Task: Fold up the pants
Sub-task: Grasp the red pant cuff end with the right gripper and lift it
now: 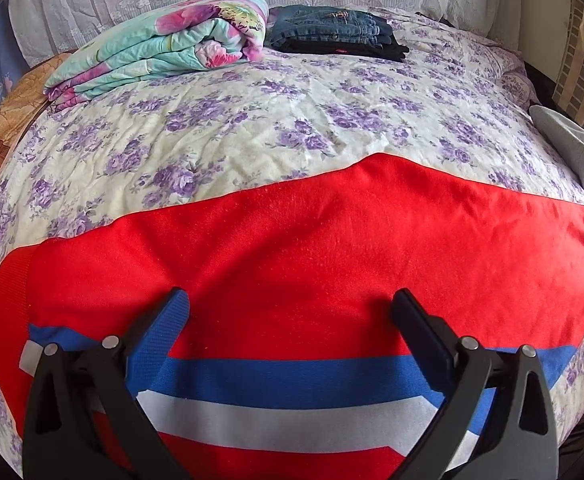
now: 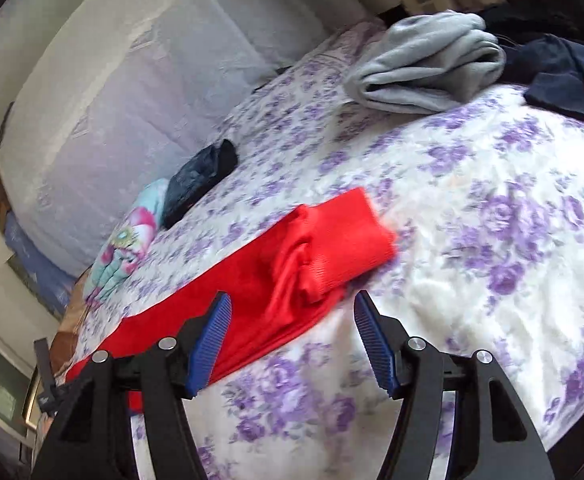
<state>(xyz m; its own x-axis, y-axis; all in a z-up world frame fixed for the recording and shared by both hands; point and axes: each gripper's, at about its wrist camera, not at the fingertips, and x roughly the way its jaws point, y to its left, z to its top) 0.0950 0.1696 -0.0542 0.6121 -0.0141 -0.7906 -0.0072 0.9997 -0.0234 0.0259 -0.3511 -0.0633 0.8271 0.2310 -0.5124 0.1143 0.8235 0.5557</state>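
Lying flat across the near part of the bed [image 1: 292,128], the red pants [image 1: 312,248] show a blue and white side stripe toward the camera. The left hand-held gripper [image 1: 287,304] hovers over them with its jaws spread wide, pinching nothing. In the right wrist view the pants' ribbed red end [image 2: 332,240] is bunched on the flowered sheet, and the right hand-held gripper [image 2: 287,304] sits just short of it, jaws apart and empty. A folded quilt [image 1: 163,48], stacked dark jeans [image 1: 332,32] and a grey garment [image 2: 428,68] lie farther off
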